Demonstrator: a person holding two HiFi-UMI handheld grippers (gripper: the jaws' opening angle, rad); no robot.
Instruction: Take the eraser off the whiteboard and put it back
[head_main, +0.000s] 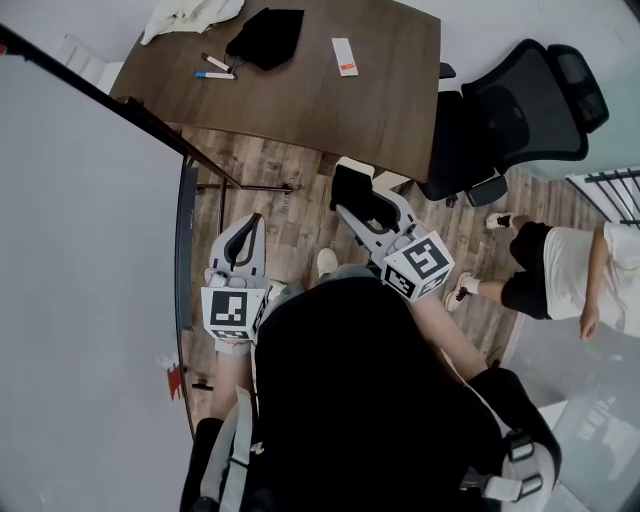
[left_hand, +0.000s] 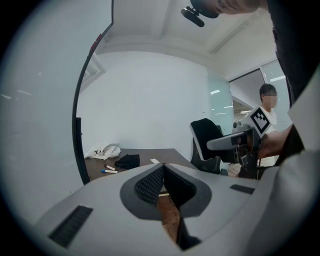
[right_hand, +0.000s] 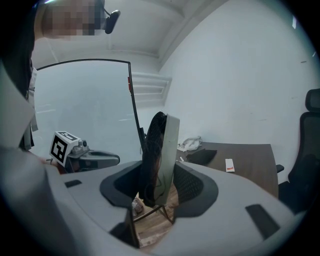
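The right gripper (head_main: 356, 203) is clamping the eraser (head_main: 352, 187). In the right gripper view its jaws are pressing on both faces of the eraser (right_hand: 161, 150), which is standing upright between them, with the black felt turned toward the left pad and the pale backing toward the right one. The eraser is sitting off the whiteboard (head_main: 80, 250), well apart from its surface, which is lying out to this gripper's left with the left gripper (head_main: 255, 226) between them. The left gripper is hovering near the board's black edge. In the left gripper view its jaws (left_hand: 162, 168) are meeting at the tips and holding nothing, and only wood-patterned floor is showing through the gap below them. Ahead of both grippers, a dark wooden table (head_main: 330, 110) is carrying two markers (head_main: 217, 68), a black cloth (head_main: 265, 35), a white cloth (head_main: 190, 15) and a white card with a red end (head_main: 344, 55). Off to the right gripper's right, a black office chair (head_main: 520, 110) is standing by the table, and further right a person in a white top and black shorts (head_main: 570, 270) is showing at the edge.
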